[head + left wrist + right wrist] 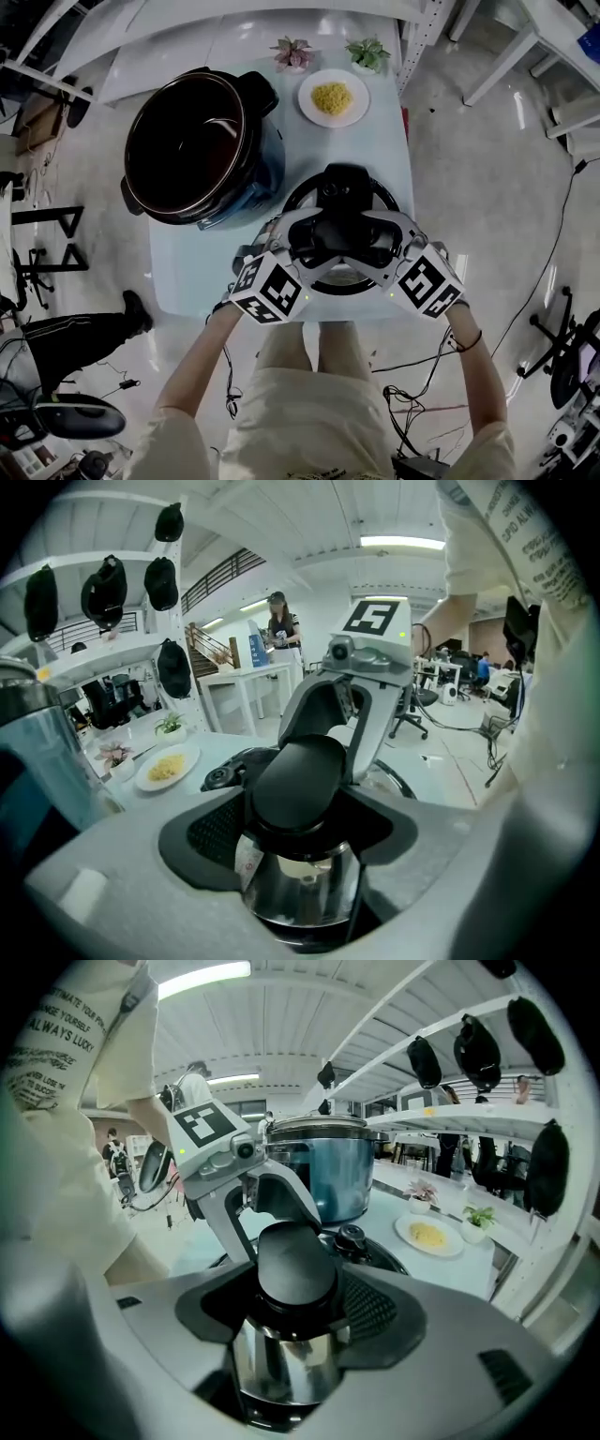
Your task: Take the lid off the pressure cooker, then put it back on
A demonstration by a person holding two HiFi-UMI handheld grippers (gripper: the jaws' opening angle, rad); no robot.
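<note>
The dark pressure cooker (197, 141) stands without its lid at the table's back left. Its round lid (302, 194) is over the front of the pale table (192, 262), to the right of the pot; whether it rests there I cannot tell. The lid's black handle (300, 780) (292, 1262) sits on a shiny metal stem between both pairs of jaws. My left gripper (302, 246) (300, 847) grips it from the left. My right gripper (382, 246) (289, 1327) grips it from the right. Each gripper view shows the other gripper across the handle.
A white plate of yellow food (333, 97) and two small potted plants (293, 52) (367, 52) stand at the table's far edge. Cables lie on the floor to the right. White shelves hung with black objects (478, 1049) stand beyond the table.
</note>
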